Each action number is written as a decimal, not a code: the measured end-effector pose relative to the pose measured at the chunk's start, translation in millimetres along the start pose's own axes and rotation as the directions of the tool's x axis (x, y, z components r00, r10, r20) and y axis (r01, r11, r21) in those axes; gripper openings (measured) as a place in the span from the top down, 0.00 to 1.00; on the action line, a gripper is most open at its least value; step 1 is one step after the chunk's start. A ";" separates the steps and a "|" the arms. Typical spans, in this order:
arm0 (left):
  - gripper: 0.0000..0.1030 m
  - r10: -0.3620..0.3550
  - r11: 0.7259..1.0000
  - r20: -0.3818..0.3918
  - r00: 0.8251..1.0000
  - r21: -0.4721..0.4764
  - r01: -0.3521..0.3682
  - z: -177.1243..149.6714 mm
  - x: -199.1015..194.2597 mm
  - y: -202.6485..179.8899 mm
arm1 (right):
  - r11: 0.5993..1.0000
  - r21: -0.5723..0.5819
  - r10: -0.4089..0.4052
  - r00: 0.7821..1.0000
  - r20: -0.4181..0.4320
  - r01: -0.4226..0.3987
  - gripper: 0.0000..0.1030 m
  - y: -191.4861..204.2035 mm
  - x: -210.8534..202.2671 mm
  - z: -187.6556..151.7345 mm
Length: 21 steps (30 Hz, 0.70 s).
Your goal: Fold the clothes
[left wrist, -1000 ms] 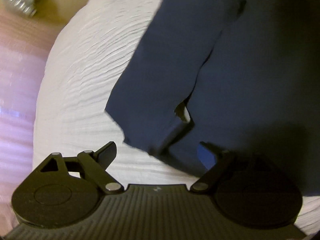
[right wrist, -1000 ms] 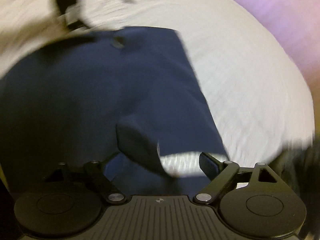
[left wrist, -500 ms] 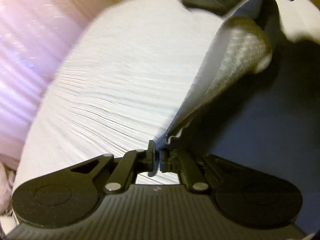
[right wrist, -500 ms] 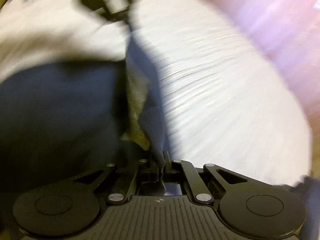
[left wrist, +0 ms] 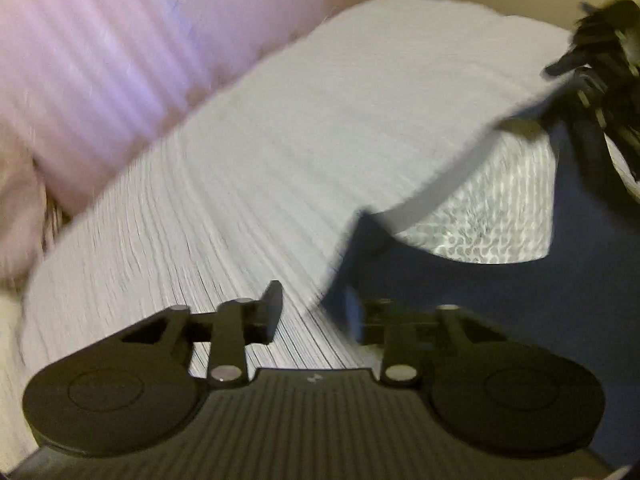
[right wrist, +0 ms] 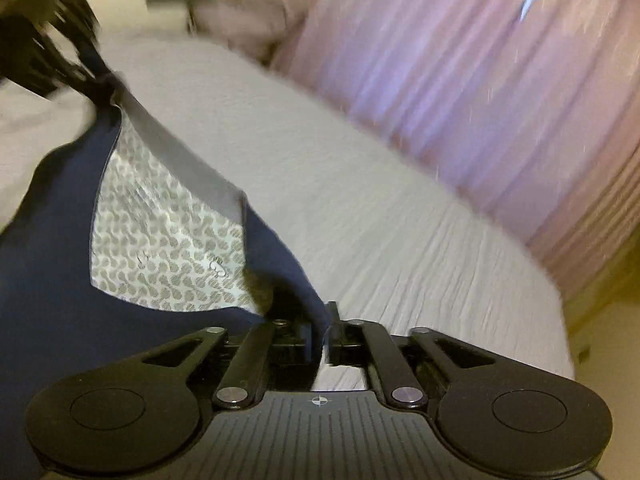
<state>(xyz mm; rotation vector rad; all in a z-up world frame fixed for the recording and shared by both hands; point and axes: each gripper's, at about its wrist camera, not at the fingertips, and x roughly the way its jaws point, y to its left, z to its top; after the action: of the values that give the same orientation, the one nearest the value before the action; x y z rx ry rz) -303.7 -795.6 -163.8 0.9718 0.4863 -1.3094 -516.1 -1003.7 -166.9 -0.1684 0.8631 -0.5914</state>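
Left hand-held gripper: the two black fingers stand spread, with a wide gap between them. The left finger sits over bare bedsheet; the right finger lies against the edge of the navy garment, but the blur makes it impossible to tell whether it touches the cloth. Nothing is pinched between the fingers.

Right hand-held gripper: the fingers are pressed nearly together, and a thin fold of the navy garment runs down into the narrow slot between them. This gripper pinches the cloth at its edge.

Garment: dark navy, smooth, matte fabric, lying on the bed with one side lifted. The raised part exposes a white pocket lining with a repeating grey drop-shaped print; in the left wrist view the same lining appears as a rounded, fan-shaped panel. A plain grey band borders the lining along its upper edge.

Bed: covered with a pale sheet of fine, parallel ribbed or crinkled texture. The garment occupies the side of the bed nearest the grippers.

Background: a pink curtain with vertical pleats hangs beyond the bed. Both views are motion-blurred.
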 end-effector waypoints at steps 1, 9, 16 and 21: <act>0.67 -0.005 1.000 -0.019 1.000 -0.029 0.004 -10.4 3.1 1.6 | 1.000 0.022 -0.007 1.000 -0.018 0.007 0.30 2.0 8.6 -5.3; 0.60 -0.170 0.951 -0.260 0.950 -0.297 0.089 -187.1 -29.5 -34.2 | 0.946 0.318 0.131 0.972 -0.194 -0.064 0.28 41.1 -37.3 -100.9; 0.60 -0.417 0.825 -0.360 0.835 -0.535 0.182 -321.8 -83.1 -86.1 | 0.806 0.586 0.340 0.876 -0.342 -0.083 0.29 117.5 -156.8 -207.7; 0.61 -0.523 0.752 -0.322 0.789 -0.611 0.248 -369.7 -107.6 -112.1 | 0.722 0.692 0.402 0.826 -0.395 -0.020 0.29 155.4 -222.4 -250.5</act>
<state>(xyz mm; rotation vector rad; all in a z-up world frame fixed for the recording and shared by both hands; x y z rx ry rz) -356.7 -427.8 -314.7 0.7100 1.4481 -1.1836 -751.7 -728.6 -238.9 0.7937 1.1241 -0.6972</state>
